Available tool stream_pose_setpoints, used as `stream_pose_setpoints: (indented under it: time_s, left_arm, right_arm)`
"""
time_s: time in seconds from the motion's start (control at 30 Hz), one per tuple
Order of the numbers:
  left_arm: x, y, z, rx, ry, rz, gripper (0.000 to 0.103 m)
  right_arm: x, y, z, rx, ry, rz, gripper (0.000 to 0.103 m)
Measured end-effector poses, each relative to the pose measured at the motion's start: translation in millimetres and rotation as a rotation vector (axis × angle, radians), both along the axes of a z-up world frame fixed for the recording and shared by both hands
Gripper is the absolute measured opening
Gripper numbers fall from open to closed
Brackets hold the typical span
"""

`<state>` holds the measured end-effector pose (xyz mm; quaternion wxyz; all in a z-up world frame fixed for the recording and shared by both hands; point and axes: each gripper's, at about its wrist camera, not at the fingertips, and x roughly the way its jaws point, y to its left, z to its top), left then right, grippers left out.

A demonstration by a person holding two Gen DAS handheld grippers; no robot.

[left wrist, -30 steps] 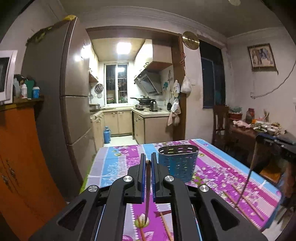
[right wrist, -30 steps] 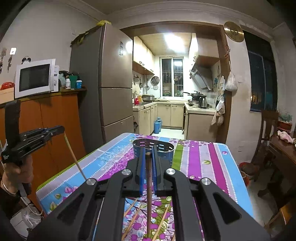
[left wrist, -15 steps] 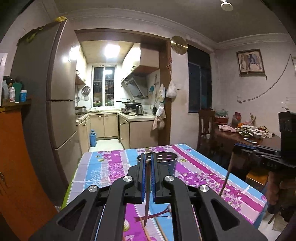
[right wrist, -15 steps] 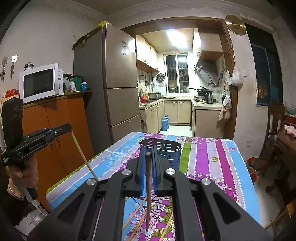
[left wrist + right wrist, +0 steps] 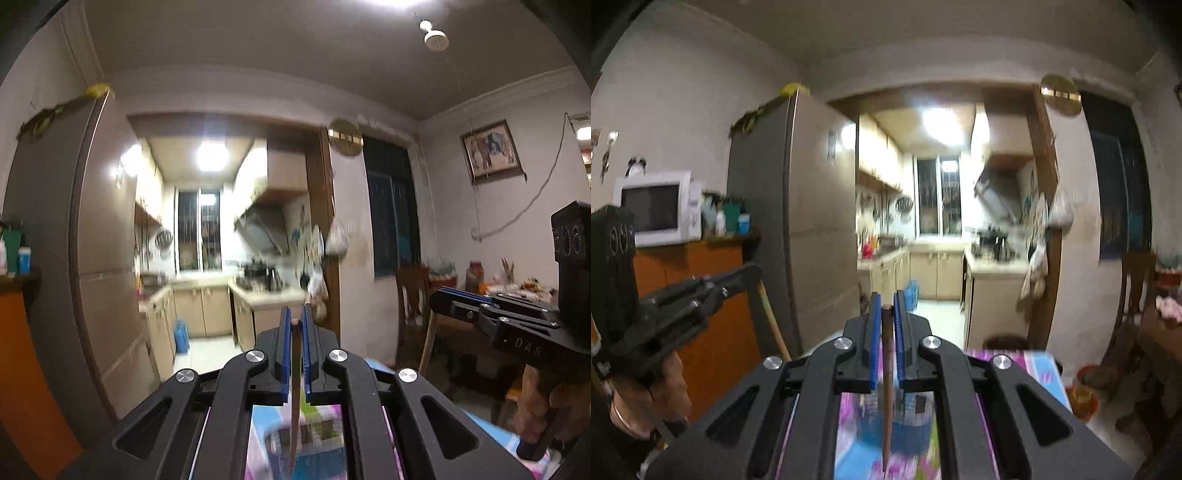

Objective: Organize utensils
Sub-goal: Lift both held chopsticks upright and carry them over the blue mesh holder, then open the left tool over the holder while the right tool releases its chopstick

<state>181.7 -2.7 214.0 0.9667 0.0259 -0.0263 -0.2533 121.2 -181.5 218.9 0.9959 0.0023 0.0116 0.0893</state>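
Because each chopstick must drop tip-first, the left gripper (image 5: pixel 295 325) is pinching a chopstick (image 5: pixel 294 406) vertically, and the right gripper (image 5: pixel 886 306) is clamping another chopstick (image 5: pixel 886 387) likewise, both hanging directly above the blue holder (image 5: pixel 897 428) just below the fingertips.

I am counting two black grippers (image 5: pixel 295 354) (image 5: pixel 886 343), each pinching one brown wooden chopstick (image 5: pixel 294 398) (image 5: pixel 886 387), and one blue perforated holder (image 5: pixel 897 424) at six o'clock.
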Motion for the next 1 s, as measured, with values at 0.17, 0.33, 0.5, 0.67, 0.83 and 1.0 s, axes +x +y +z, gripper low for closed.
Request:
stream_pose_setpoints:
  time_s: [0.17, 0.33, 0.5, 0.67, 0.83, 1.0]
  left_arm:
    - [50, -26, 11, -0.019, -0.016, 0.010, 0.007]
    - [102, -45, -21, 0.023, 0.076, 0.019, 0.007]
    - [133, -52, -70, 0.059, 0.179, 0.029, 0.007]
    - [152, -47, -113, 0.080, 0.254, 0.047, 0.007]
    - [154, -28, -131, 0.041, 0.298, 0.076, 0.019]
    - [120, 9, -96, -0.055, 0.205, 0.104, 0.032]
  right_arm:
    - [52, -3, 12, -0.012, -0.046, -0.046, 0.005]
    - [99, -10, -20, 0.002, 0.006, -0.063, 0.005]
    - [134, -6, -69, -0.008, 0.114, -0.059, 0.005]
    - [148, 6, -108, -0.030, 0.198, -0.055, 0.005]
    - [146, 13, -115, -0.036, 0.230, -0.043, 0.040]
    - [111, -4, -82, 0.003, 0.136, -0.044, 0.045]
